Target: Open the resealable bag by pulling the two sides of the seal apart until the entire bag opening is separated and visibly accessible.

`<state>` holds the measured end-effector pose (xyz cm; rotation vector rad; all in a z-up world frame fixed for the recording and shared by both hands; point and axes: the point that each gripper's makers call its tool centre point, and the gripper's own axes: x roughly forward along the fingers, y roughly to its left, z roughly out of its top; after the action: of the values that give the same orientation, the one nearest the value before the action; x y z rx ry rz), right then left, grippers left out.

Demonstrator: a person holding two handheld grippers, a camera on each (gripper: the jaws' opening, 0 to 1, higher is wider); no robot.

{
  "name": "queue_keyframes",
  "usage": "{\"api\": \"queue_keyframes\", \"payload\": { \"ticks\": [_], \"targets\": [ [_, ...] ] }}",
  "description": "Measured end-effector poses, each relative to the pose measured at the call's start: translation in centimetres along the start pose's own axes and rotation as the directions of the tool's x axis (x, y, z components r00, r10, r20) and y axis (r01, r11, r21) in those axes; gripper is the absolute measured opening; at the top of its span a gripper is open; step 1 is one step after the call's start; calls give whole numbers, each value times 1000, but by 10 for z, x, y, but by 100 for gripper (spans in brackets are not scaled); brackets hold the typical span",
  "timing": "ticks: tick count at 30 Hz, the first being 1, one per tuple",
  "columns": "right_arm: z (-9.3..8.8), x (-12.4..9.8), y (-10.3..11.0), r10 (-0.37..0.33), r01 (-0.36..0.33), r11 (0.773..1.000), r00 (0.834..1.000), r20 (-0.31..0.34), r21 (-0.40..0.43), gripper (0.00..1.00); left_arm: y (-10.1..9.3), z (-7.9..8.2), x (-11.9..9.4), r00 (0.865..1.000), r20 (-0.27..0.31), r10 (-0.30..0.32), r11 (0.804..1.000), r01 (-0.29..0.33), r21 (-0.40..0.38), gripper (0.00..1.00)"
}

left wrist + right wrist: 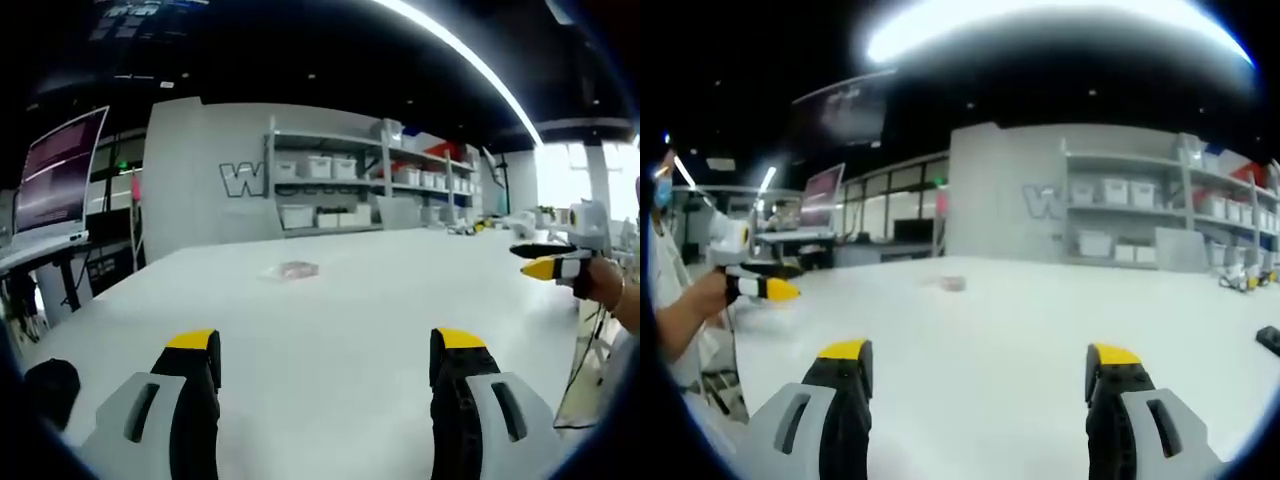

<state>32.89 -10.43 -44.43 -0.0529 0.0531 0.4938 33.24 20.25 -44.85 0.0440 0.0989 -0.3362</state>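
At twelve o'clock ahead of the left gripper (327, 358), jaws spread, a small clear plastic resealable bag (296, 270) lies flat on the smooth white table (330, 310). The right gripper (982, 372) is likewise spread; grey shelving with white bins (330, 180) stands beyond.

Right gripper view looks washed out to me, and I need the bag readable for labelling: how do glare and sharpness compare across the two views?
Right gripper view: ceiling light blooms, everything soft, bag a faint smudge. Left gripper view: sharper, bag discernible on the white table, window overexposed at right.
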Motion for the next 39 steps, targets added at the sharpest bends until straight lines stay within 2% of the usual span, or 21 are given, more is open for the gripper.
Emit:
{"api": "queue_keyframes", "payload": {
  "ticks": [4, 7, 10, 15, 22, 31, 39],
  "targets": [
    [5, 2, -2, -1, 1, 1000, 1000, -7, -15, 89, 3, 3, -2, 1000, 18, 4, 1000, -4, -6, 85],
    [6, 3, 1, 1, -1, 1000, 1000, -5, -24, 89, 2, -1, -1, 1000, 7, -3, 1000, 3, -11, 85],
    [2, 6, 4, 9, -9, 1000, 1000, -10, -22, 88, 2, -6, 0, 1000, -12, -9, 1000, 9, -10, 85],
    [-5, 8, 5, 16, -17, 1000, 999, -30, -13, 87, 5, -5, -2, 1000, -8, -4, 1000, 4, -10, 85],
    [-4, 7, 4, 16, -17, 1000, 999, -35, -19, 87, 3, -8, -1, 1000, -12, -9, 1000, 9, -12, 84],
    [-5, 5, 3, 11, -12, 1000, 999, -37, -15, 87, 2, -1, -1, 1000, -1, -13, 1000, 13, -1, 84],
    [-5, 7, 6, 20, -21, 1000, 999, -36, -16, 86, 2, -4, -2, 1000, -6, -13, 1000, 13, -3, 84]
  ]
}}
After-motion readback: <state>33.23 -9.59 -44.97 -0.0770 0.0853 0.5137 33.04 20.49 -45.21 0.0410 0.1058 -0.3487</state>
